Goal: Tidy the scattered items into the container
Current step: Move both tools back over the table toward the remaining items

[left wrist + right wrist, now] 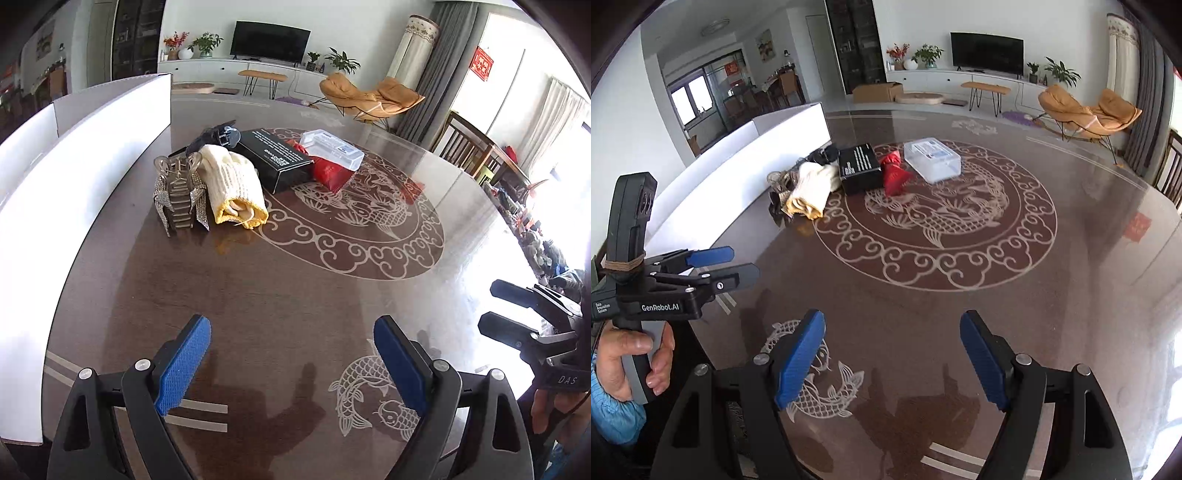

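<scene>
- Nearest the viewer, the left tool [291, 363] has its blue-padded jaws spread wide with nothing between them, only the dark patterned bench [280, 295] below.
- The right tool [892, 356] is likewise parted and holds nothing; a white fish design shows on the bench under it.
- A hand [628, 363] grips the left tool's handle, off to the right tool's left.
- Ahead of both tools, well apart from them, the scattered items sit in a cluster: a sparkly hair claw [181, 197], touching a cream knit glove [234, 182] with a yellow cuff, then a black box [275, 158], a red packet [330, 171] and a clear plastic case [332, 147].
- Left of the left tool and running ahead beside the cluster stands the white container [48, 206], its wall tall and bright.
</scene>
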